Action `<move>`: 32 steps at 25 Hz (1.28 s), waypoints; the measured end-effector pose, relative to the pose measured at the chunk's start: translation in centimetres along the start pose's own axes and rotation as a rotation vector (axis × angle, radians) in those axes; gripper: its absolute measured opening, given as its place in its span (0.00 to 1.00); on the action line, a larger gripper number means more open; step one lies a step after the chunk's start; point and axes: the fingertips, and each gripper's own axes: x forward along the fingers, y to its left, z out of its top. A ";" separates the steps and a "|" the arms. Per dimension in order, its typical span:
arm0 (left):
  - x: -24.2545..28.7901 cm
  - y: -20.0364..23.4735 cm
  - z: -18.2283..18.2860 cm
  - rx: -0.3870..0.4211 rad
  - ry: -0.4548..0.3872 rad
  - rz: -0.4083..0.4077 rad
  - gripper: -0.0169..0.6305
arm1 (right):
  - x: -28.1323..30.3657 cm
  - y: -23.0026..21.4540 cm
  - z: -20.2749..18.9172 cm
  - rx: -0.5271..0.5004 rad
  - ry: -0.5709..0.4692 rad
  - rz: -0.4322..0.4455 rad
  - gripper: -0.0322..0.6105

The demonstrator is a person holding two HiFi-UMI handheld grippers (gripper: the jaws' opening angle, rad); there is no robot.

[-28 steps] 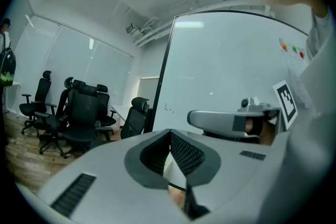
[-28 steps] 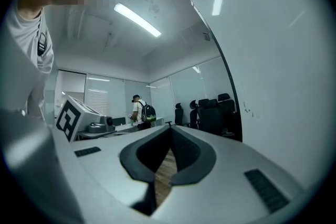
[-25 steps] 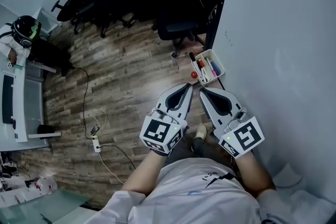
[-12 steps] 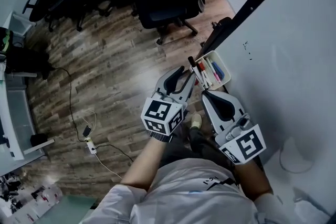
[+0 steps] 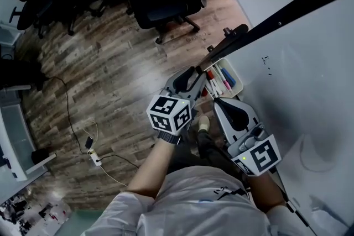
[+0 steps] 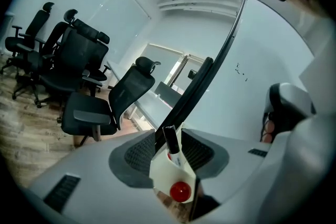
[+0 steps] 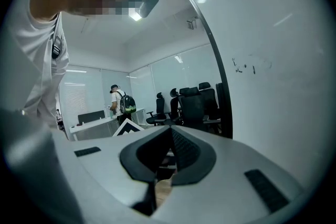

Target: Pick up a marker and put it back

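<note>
Lowered to the tray (image 6: 160, 173), left claw (image 6: 170, 135) just opened around marker (image 6: 172, 147); right claw (image 7: 169, 131) seemingly shut.

Overhead and gripper-level; marker tray (image 5: 238, 80) shared

Black office chairs (image 5: 163, 0), wood floor (image 5: 110, 66)
</note>
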 end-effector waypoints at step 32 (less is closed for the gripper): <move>-4.7 -9.8 7.0 0.184 -0.137 -0.027 0.15 | -3.6 -1.7 2.9 -0.023 -0.026 -0.002 0.07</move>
